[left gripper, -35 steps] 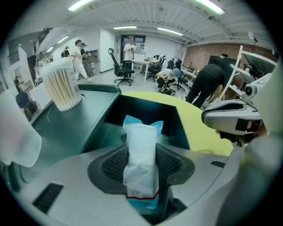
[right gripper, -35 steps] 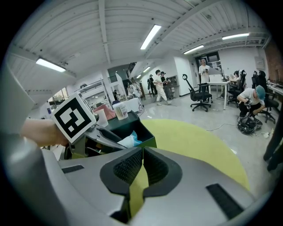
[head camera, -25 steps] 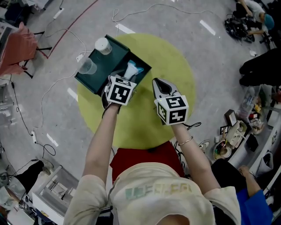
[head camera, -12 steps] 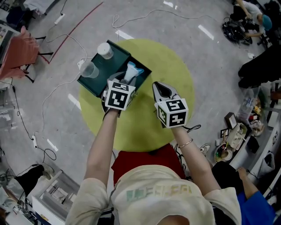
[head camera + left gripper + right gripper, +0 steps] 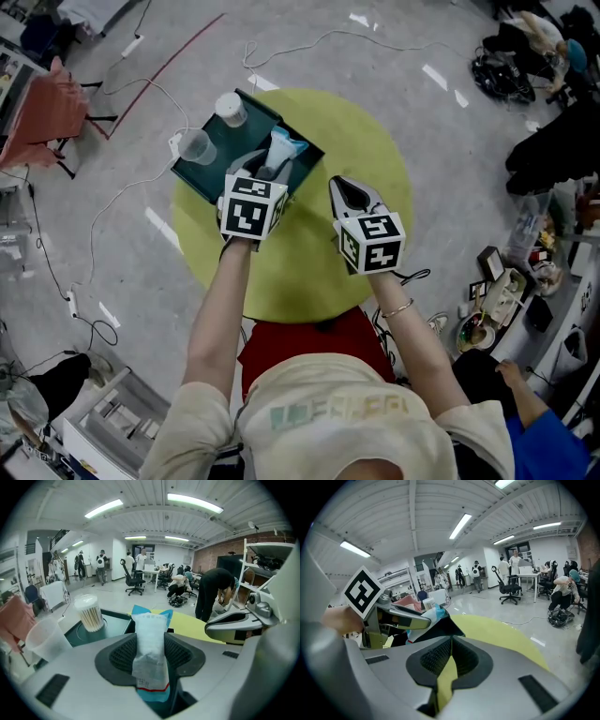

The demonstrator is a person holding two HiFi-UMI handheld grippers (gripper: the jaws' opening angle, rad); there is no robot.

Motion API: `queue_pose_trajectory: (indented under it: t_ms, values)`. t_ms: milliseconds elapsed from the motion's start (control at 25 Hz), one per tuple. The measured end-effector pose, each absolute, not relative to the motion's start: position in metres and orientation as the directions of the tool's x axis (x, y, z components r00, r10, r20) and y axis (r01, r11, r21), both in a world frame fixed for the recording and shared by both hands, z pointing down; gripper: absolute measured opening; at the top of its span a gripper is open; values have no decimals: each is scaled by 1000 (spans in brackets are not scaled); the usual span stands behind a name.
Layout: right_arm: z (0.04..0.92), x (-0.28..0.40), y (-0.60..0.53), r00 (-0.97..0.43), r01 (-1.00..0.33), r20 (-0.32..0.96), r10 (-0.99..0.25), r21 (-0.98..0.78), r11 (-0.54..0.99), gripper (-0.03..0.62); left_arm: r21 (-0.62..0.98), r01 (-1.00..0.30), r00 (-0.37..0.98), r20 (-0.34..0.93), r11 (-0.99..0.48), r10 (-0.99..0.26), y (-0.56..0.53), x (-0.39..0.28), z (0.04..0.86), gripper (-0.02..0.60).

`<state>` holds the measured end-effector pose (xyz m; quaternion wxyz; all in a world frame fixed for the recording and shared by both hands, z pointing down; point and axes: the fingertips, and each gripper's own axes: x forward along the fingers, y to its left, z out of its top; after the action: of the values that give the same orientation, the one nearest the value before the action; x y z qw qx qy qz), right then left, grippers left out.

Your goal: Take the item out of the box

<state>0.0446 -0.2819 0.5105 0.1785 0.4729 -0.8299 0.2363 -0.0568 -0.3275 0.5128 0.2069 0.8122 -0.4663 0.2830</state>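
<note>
White-and-blue packet (image 5: 150,644) is gripped in the jaws of the left gripper (image 5: 263,172) above the green box (image 5: 223,141), set at the far left edge of the table (image 5: 366,141); the jaws of the right gripper (image 5: 345,187) are closed, empty.

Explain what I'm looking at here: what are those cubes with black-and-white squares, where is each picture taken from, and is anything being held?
There is no robot here. A person holds a two-jaw gripper in each hand, and the marker cubes are part of those grippers. The head view comes from a camera on the person's head, looking down. The two gripper views come from cameras riding on each gripper, looking along its jaws. On the round yellow-green table stands a dark green box holding a clear cup and a jar of cotton swabs. The left gripper is shut on a white-and-blue packet. The right gripper is shut and empty.
</note>
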Motion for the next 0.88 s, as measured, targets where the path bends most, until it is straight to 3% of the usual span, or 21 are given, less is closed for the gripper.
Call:
queue_pose_trajectory:
  t_ms: [880]
  values:
    - [472,55,-246,-462,-887,459,-759,-230,401,37,38,-882,426,488,-469,-762,-281,-68,435,189]
